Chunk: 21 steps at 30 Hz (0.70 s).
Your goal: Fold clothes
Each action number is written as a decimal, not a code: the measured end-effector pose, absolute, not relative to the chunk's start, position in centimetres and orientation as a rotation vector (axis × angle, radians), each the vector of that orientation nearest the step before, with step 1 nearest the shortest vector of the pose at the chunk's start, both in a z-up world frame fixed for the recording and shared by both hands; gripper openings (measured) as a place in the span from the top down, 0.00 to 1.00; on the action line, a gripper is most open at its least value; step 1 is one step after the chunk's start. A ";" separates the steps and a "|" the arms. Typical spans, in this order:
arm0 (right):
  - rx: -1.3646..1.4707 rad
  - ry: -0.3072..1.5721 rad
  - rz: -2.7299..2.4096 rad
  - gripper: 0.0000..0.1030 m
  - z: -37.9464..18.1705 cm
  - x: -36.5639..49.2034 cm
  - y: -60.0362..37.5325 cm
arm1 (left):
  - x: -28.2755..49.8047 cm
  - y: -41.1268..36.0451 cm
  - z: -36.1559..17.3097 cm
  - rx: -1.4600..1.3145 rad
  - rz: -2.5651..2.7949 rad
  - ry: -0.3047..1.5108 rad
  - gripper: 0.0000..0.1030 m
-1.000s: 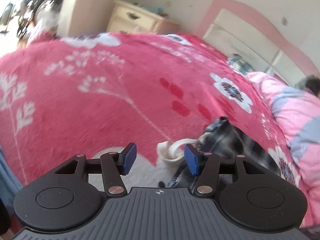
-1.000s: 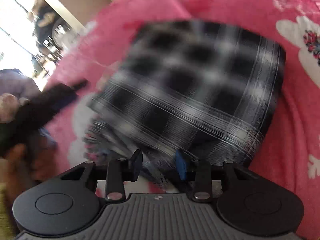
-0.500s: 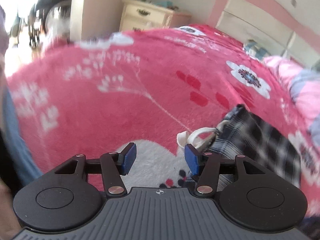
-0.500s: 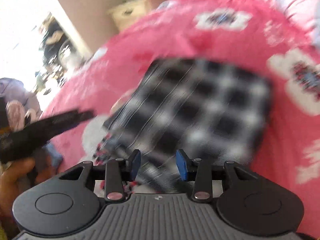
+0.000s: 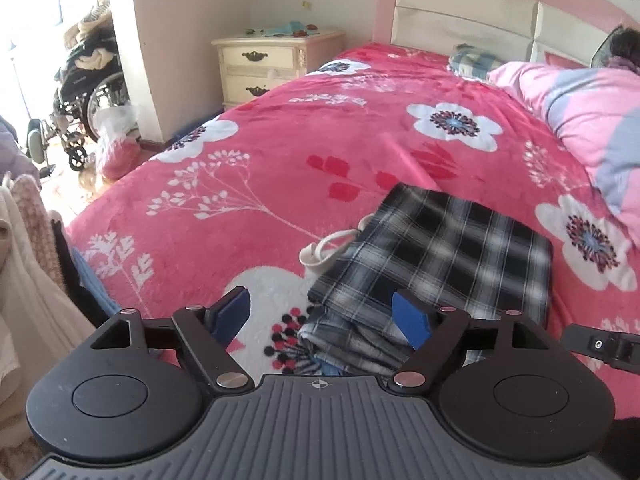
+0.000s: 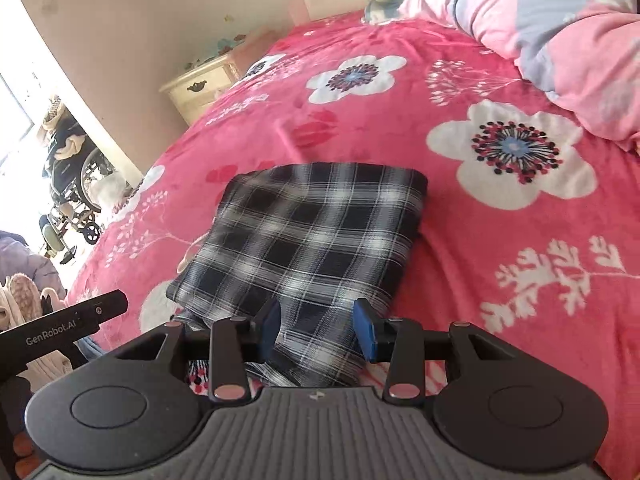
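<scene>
I've drawn both hands back from the plaid garment (image 6: 316, 240), now a neat folded rectangle on the blanket (image 5: 280, 152), left gripper (image 5: 320, 318) and right gripper (image 6: 316, 330) both spread and empty, so this fold looks finished.

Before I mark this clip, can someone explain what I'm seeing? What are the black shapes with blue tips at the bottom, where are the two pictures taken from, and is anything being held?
No robot arm here: a person carries a two-finger tool in each hand, each with a wide-angle camera looking forward along its fingers. The black shapes are those tools; the blue tips are finger pads.

One picture comes from the left hand-held gripper, the other from the right hand-held gripper. Both look over a bed with a pink floral blanket.

On the blanket lies a black-and-white plaid garment, folded into a rough rectangle, with a white cord loop sticking out at one side. A pink and grey quilt is bunched near the headboard, and a cream nightstand stands beside the bed.

Both tools are open and hold nothing; the garment lies just beyond their fingers.
</scene>
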State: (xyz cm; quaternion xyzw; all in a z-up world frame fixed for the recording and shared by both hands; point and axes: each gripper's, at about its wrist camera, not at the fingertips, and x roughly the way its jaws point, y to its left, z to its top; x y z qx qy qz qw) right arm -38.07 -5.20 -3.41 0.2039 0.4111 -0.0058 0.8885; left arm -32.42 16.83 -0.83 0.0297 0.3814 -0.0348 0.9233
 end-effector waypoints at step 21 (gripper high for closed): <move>0.410 0.859 0.006 0.54 -3.5 -39.4 -4.4 | -34.5 15.5 -0.4 0.160 0.010 0.806 0.18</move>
